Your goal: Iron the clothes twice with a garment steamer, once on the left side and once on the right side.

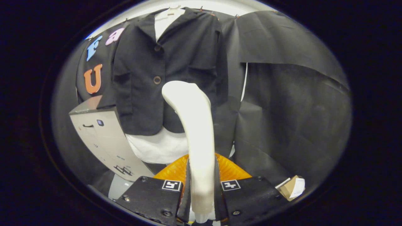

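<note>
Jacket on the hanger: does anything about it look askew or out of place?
Nothing stands out. The dark jacket hangs straight on its hanger, front closed, over a white garment. The tool is shut on the white steamer handle, just ahead of the jacket.

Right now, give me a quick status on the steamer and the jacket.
Hand-held gripper shut on steamer handle. Steamer head up, level with the black jacket hem, contact unclear. Jacket hangs buttoned over a white shirt. Nothing blocking.
</note>
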{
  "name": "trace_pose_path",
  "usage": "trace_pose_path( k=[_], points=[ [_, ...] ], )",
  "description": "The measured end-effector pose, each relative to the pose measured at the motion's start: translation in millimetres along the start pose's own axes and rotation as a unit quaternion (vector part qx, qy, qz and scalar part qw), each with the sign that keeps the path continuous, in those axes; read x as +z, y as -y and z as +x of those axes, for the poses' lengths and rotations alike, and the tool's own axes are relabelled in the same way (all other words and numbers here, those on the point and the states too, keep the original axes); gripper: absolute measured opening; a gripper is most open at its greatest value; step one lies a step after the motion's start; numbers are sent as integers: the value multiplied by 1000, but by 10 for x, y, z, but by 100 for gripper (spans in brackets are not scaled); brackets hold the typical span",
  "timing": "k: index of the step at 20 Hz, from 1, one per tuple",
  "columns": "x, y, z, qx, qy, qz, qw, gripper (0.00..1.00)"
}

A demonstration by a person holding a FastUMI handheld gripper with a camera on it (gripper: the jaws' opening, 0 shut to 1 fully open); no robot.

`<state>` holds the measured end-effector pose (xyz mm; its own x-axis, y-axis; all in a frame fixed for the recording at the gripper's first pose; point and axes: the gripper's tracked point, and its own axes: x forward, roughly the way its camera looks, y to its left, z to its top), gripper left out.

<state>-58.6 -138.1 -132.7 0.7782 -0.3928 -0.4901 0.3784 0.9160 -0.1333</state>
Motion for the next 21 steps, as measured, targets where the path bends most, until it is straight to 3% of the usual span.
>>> trace_pose_path(
  k=[8,13,21],
  points=[
    [442,258,-1045,9,81,-7,997,33],
    [471,271,-1511,75,116,-22,990,33],
    [209,918,-2260,131,137,-29,982,33]
  ],
)
